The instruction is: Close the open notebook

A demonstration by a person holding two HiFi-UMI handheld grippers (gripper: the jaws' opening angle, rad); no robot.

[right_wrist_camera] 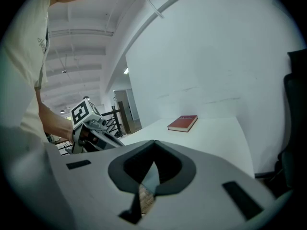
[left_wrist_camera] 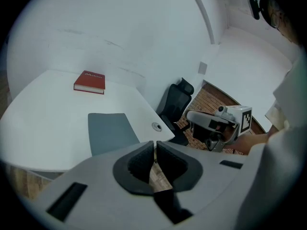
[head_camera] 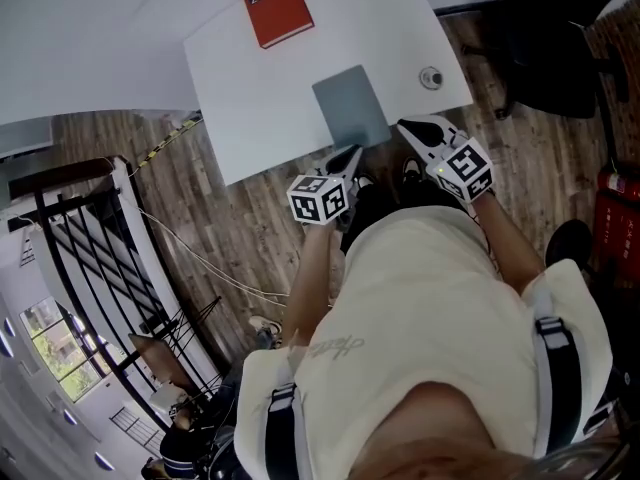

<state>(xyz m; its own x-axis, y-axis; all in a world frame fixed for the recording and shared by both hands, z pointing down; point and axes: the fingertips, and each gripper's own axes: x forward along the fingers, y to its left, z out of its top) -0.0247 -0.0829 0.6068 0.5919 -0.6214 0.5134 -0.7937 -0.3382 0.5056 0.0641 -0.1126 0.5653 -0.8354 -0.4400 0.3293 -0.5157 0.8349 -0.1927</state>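
A grey notebook [head_camera: 350, 106] lies flat and closed on the white table [head_camera: 250, 118], near its front edge; the left gripper view shows it too [left_wrist_camera: 111, 132]. A red closed book [head_camera: 277, 8] rests at the table's far side [left_wrist_camera: 89, 82] [right_wrist_camera: 183, 123]. My left gripper [head_camera: 347, 158] hangs just off the table's front edge, below the grey notebook, its jaws shut on nothing [left_wrist_camera: 155, 145]. My right gripper [head_camera: 412, 130] hovers at the table edge to the notebook's right, also shut and empty [right_wrist_camera: 154, 145]. Neither touches the notebook.
A round cable grommet [head_camera: 431, 77] sits in the table right of the notebook. A black office chair [head_camera: 560, 48] stands to the right on the wood floor. A red fire extinguisher [head_camera: 612, 218] is at far right, a black railing [head_camera: 90, 258] at left.
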